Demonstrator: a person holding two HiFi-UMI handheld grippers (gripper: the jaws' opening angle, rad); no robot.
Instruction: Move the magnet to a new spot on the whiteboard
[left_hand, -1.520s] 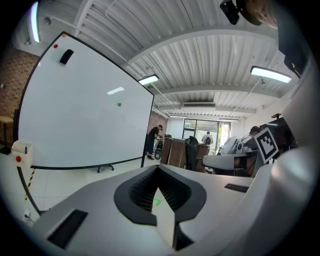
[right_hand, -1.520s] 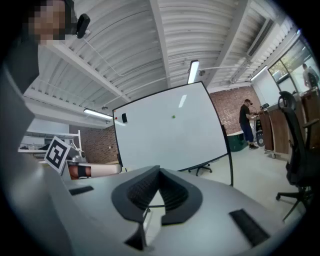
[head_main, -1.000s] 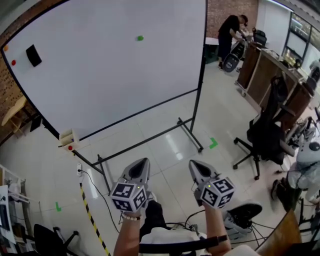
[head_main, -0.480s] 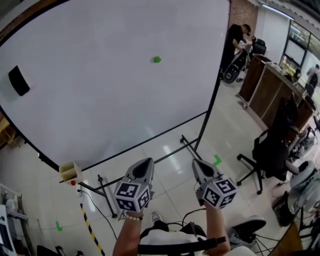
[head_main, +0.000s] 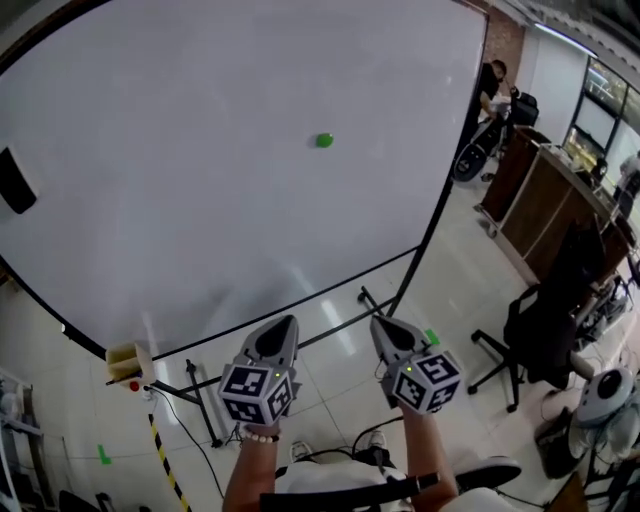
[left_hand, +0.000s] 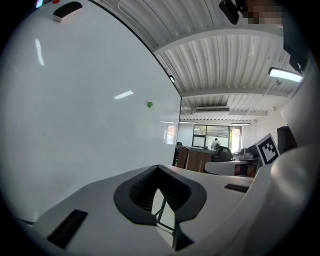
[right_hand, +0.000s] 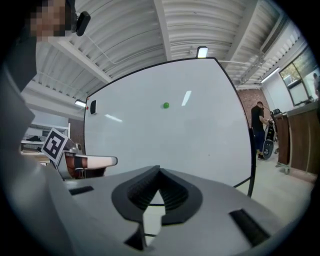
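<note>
**A:** Where is the magnet?

**B:** The small green magnet (head_main: 324, 140) sits on the whiteboard (head_main: 200, 200), in the upper part of the white face, a little right of centre. Nothing touches it.

**A:** And the two tools?

**B:** The left hand-held gripper (head_main: 287, 323) and the right hand-held gripper (head_main: 378, 323) are side by side below the board's lower edge, over the glossy floor (head_main: 450, 300). Both point toward the board and are well apart from the magnet.

**A:** Is either one holding anything?

**B:** No. In the left gripper view the jaws are closed tip to tip with nothing between them. The right gripper view shows the same: ribbed pads drawn together, empty.

**A:** What else is on the board?

**B:** A black eraser (head_main: 12, 180) at the far left edge, well away from the magnet. A small pale tray (head_main: 128, 360) hangs at the board's lower left corner.

**A:** And around it?

**B:** A person (head_main: 490, 85) stands beyond the board's right side, and a black office chair (head_main: 540, 330) is on the floor to the right. A yellow-and-black striped line (head_main: 165, 460) runs across the floor at lower left.
</note>
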